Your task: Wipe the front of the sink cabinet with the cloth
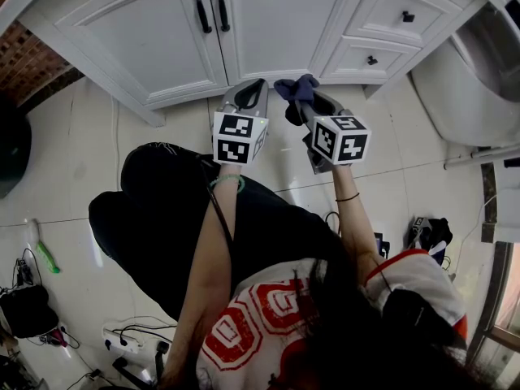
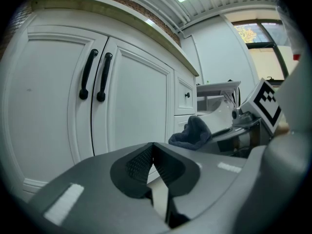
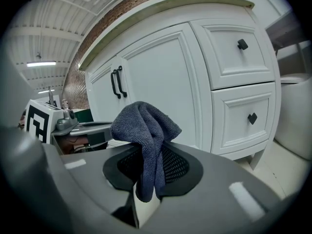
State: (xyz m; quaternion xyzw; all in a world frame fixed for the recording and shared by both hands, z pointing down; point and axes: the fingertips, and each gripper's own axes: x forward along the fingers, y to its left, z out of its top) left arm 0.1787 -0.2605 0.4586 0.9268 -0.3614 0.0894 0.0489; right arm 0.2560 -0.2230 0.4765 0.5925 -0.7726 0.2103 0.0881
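cloth [image 1: 296, 89] pinched in right gripper [image 1: 302, 104], centre frame, just below cabinet doors [image 1: 268, 23]; left gripper [image 1: 250, 92] beside it, closed, empty.

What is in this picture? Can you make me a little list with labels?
Place: white sink cabinet on a pale tiled floor
Doors: two, shut, with black handles
Drawers: two at the right, black knobs
Cloth: dark blue cloth, bunched
Right gripper: shut on the cloth, in front of the cabinet
Left gripper: shut, empty, beside the right one
Wiping: cannot tell whether the cloth touches the cabinet
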